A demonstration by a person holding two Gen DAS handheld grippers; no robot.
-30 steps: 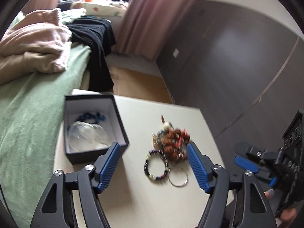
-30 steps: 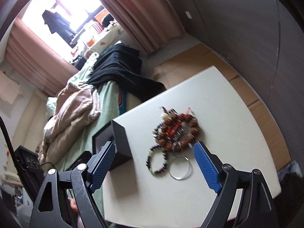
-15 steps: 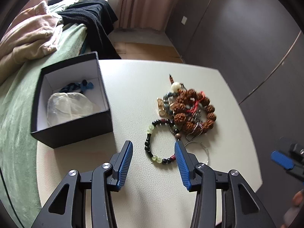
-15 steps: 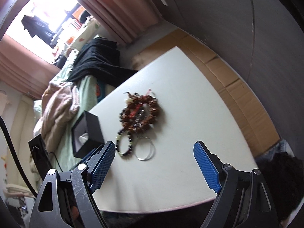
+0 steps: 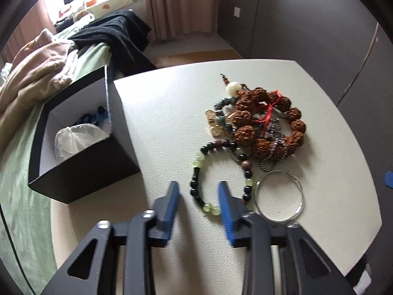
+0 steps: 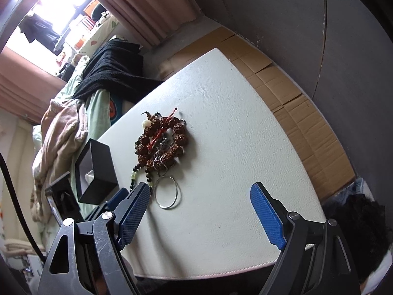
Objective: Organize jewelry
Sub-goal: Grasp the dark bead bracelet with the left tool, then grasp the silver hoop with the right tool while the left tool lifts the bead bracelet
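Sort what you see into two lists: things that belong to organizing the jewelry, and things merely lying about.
Belongs to the job:
- black and green bead bracelet
- brown bead bracelet
- silver hoop
- open black box
- left gripper, open around the bead bracelet's near edge
- right gripper, open

Just lying about:
- black garment
- beige blanket
- cardboard

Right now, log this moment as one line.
left gripper: open, fingers straddling black-and-green beaded bracelet | right gripper: open, idle | black cardboard box: open

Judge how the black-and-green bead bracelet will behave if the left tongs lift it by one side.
The bead bracelet looks strung, so it would probably droop. Its smooth round beads may slip between the left tongs. Its far side touches the brown bead pile and might drag it.
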